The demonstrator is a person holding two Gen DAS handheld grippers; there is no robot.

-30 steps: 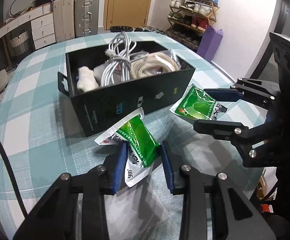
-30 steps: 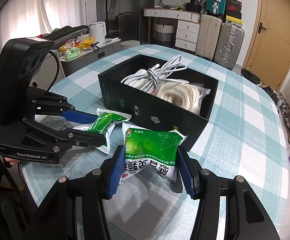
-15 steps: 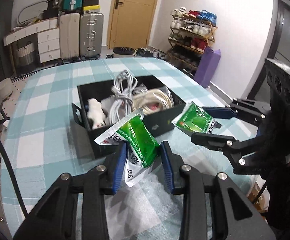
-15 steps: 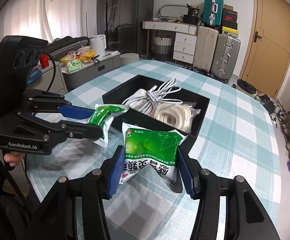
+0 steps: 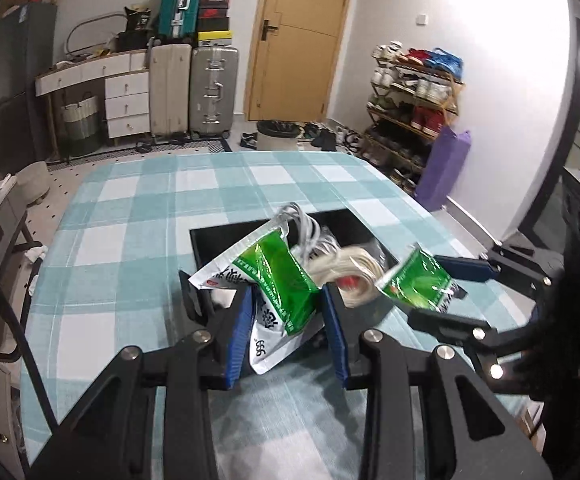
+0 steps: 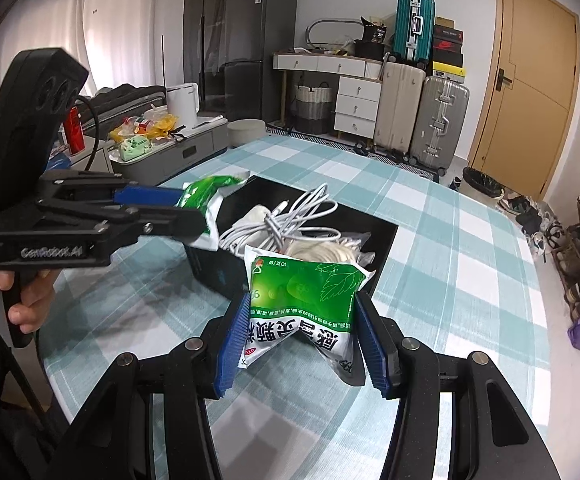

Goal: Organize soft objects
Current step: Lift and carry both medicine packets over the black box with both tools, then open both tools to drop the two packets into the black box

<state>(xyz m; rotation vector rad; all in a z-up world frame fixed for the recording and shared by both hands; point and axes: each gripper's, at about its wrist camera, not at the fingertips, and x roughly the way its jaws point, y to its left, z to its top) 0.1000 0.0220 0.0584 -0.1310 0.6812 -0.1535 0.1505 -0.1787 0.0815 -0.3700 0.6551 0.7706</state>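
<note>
checked tablecloth [image 5: 129, 248], black box [image 6: 382, 240] (contents half hidden), claw-pinched packets [image 6: 302, 300]

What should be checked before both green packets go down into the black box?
1. Left claw grips its green packet: ok.
2. Right claw grips its green packet: ok.
3. Both packets clear of the tablecloth: ok.
4. Black box open on top: ok.
5. Free room in the box beside the white cable and cord coil: cannot tell.
</note>
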